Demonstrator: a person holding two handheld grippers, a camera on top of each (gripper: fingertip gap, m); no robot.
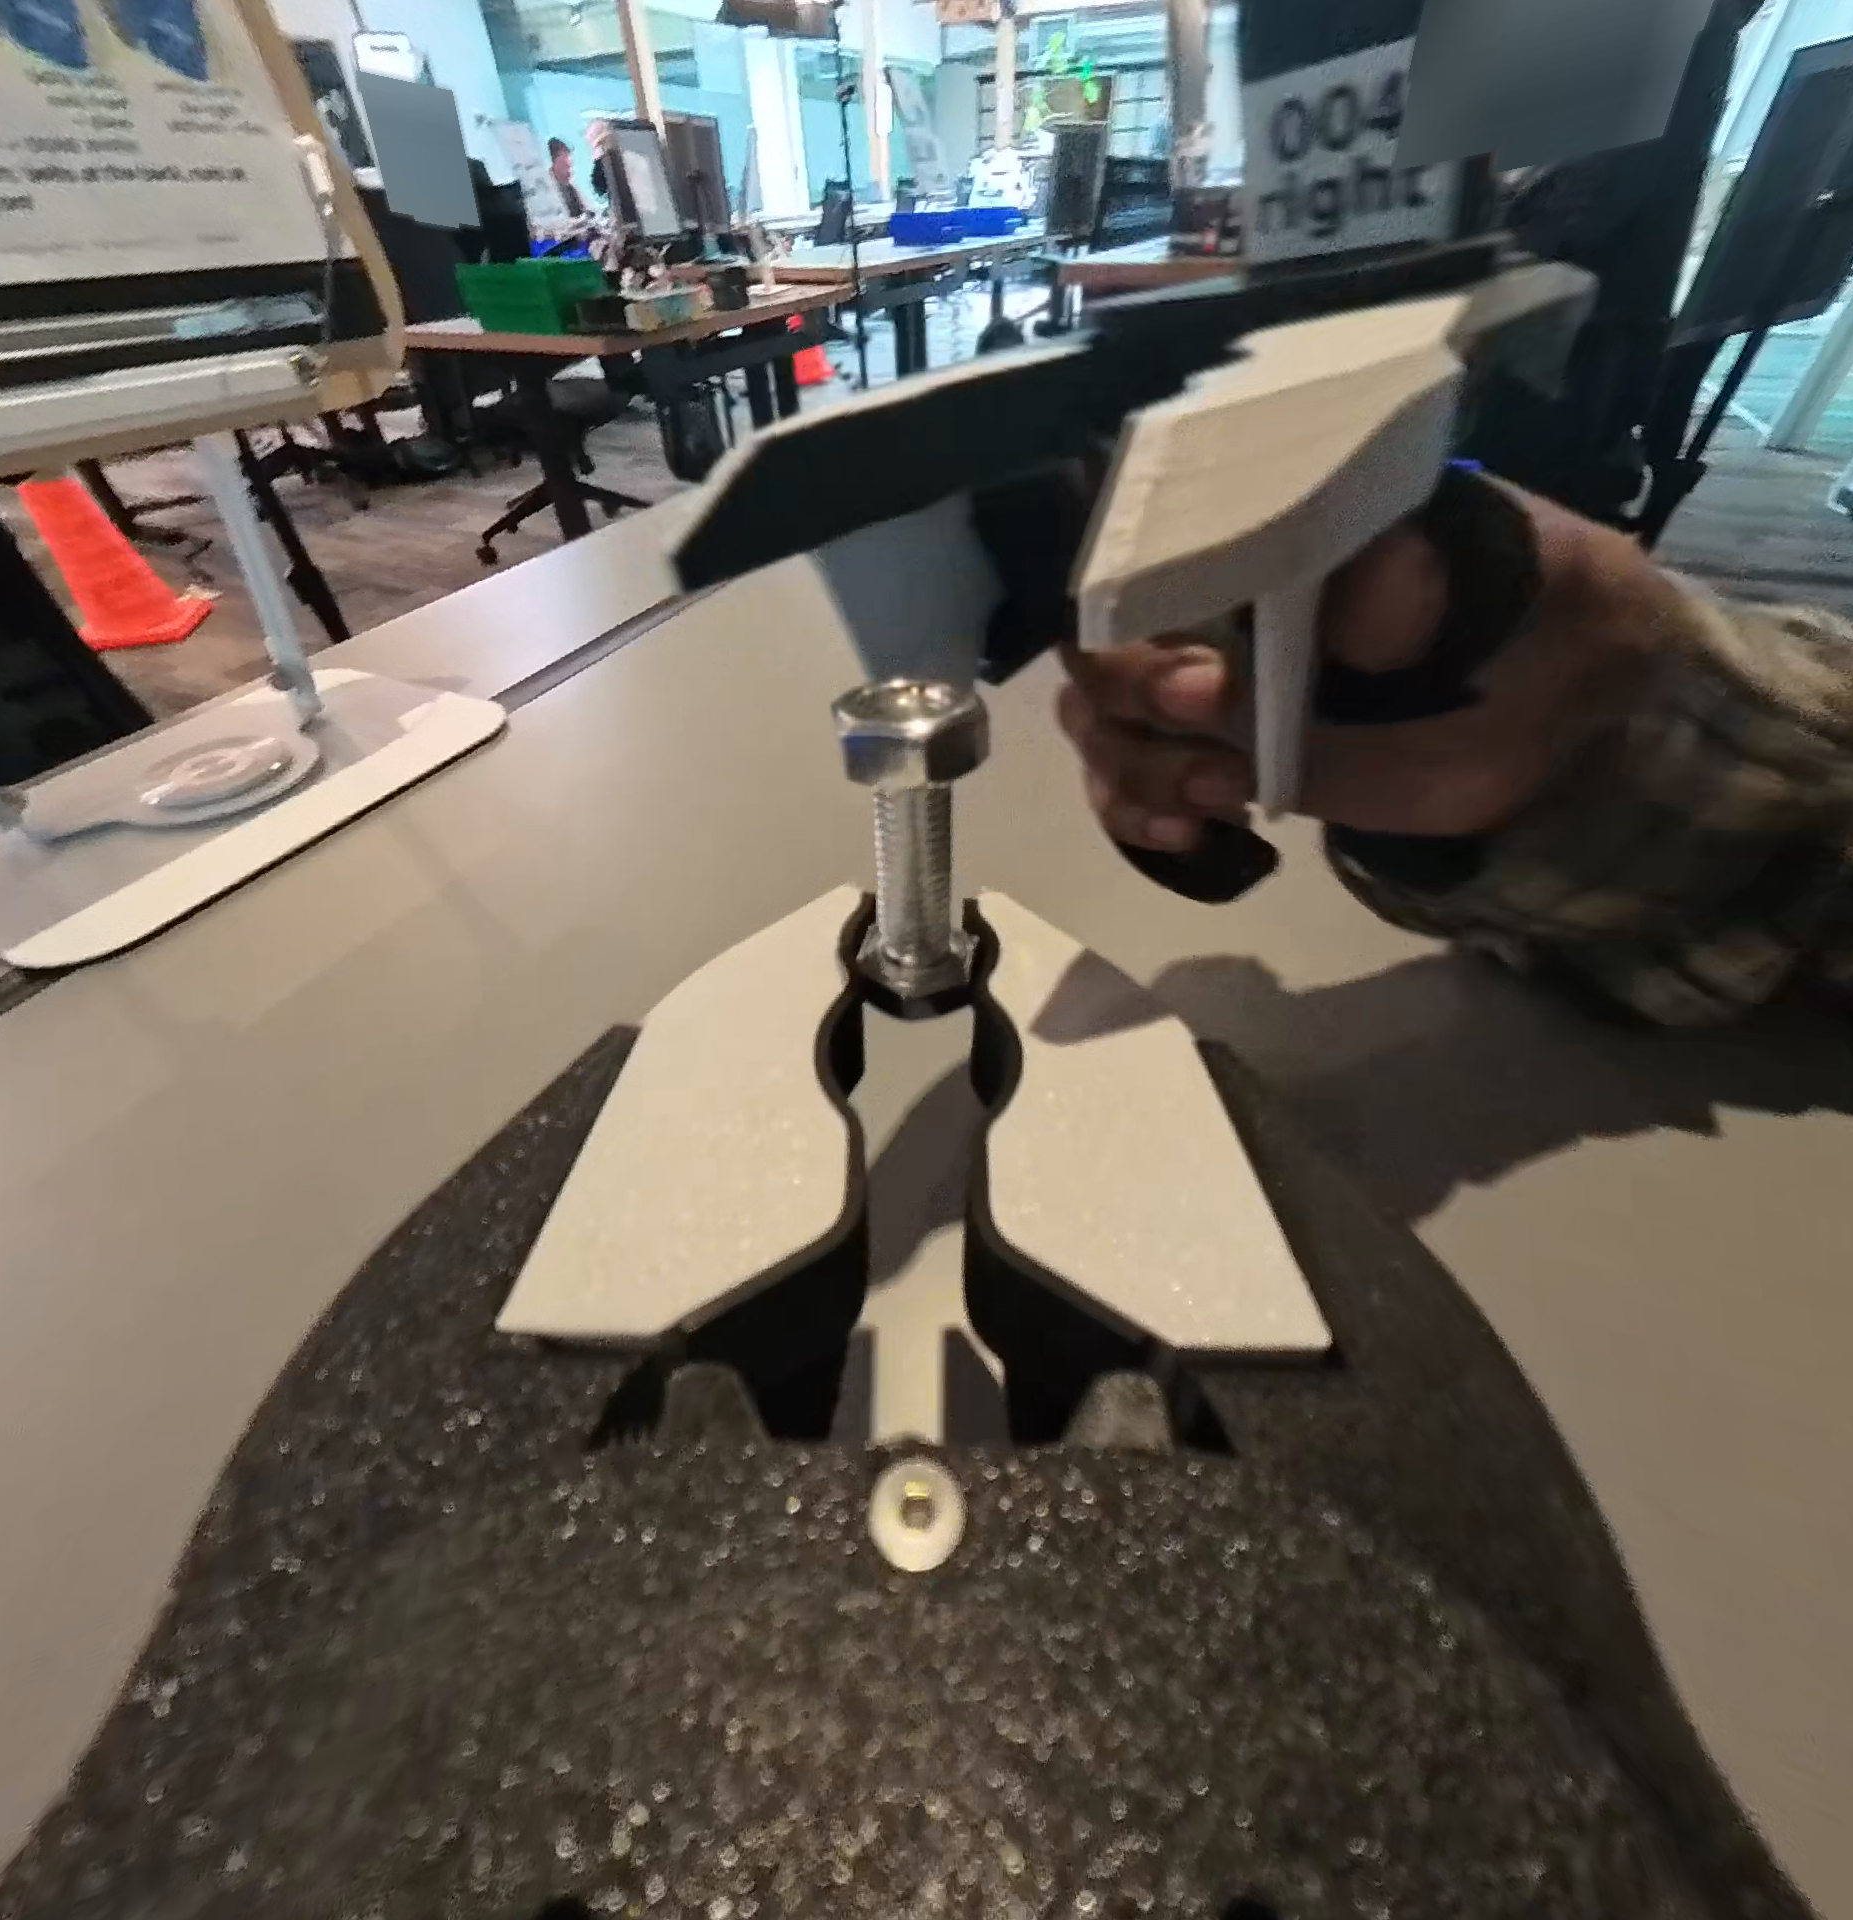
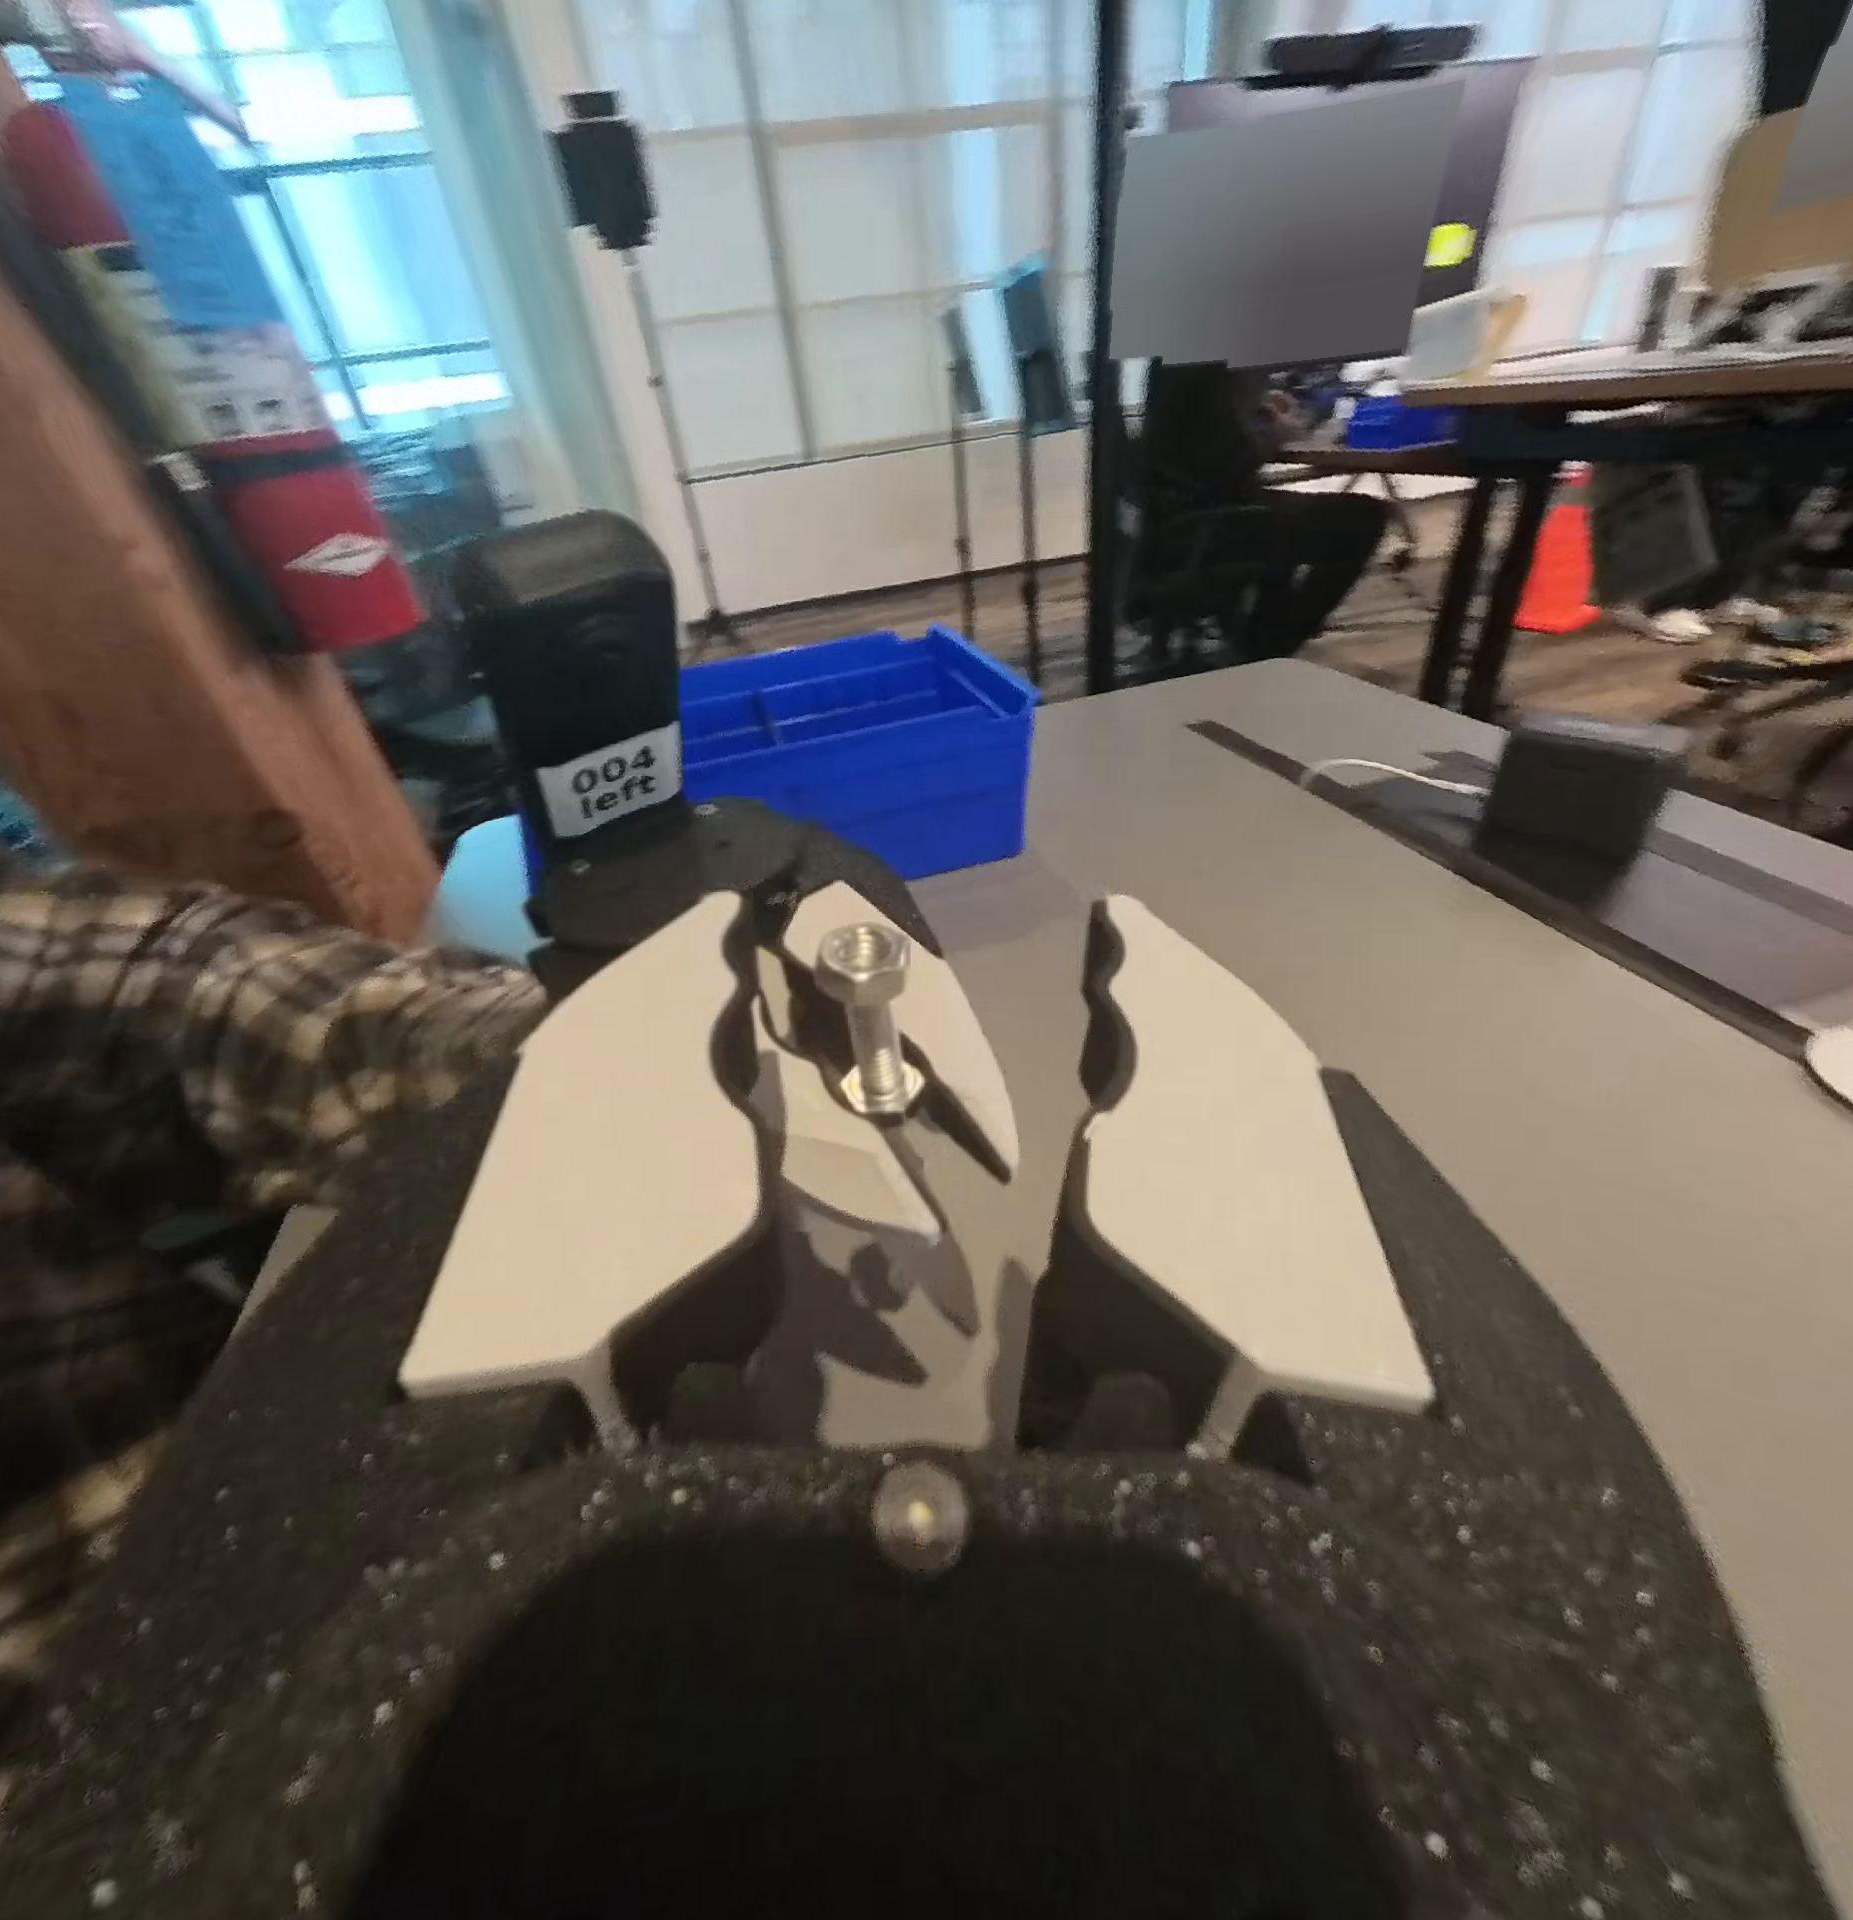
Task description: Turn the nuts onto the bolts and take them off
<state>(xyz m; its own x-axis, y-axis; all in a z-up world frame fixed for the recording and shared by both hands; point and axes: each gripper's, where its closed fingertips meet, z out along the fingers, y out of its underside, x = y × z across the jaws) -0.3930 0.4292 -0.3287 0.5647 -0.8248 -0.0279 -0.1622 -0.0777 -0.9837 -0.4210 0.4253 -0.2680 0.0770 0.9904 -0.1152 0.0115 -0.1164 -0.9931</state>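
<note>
Bolt (image 1: 911, 873) stands upright on the grey tabletop (image 1: 589, 935), head down, threaded shank up; hex nut (image 1: 909, 736) sits at the very top of the thread, apparently only just started or nearly off; cannot tell which way it is being turned.

Left tool (image 1: 914, 961) is closed narrow on the bolt head at tabletop level, tips clamping it from both sides, holding the bolt steady. Right tool (image 2: 917, 1013) is spread wide with nothing in it; in the right wrist view the nut (image 2: 863, 961) and bolt (image 2: 878, 1049) show through the gap between its fingers; in the left wrist view the right tool (image 1: 901, 582) sits just above and behind the nut, gripped by a hand (image 1: 1317, 717); contact with the nut cannot be confirmed.

Farther out: blue bin (image 2: 870, 748) at the tabletop's far edge, small black box (image 2: 1571, 805) with a white cable to the right.

Risks, as judgement: nut has little thread engaged, so a sideways knock from the open right tool could cock it or drop it off and let it roll; closing off-centre on the nut could lever the bolt over, since the left tool grips only the low head; a slipping head grip would let the bolt spin with the nut.
</note>
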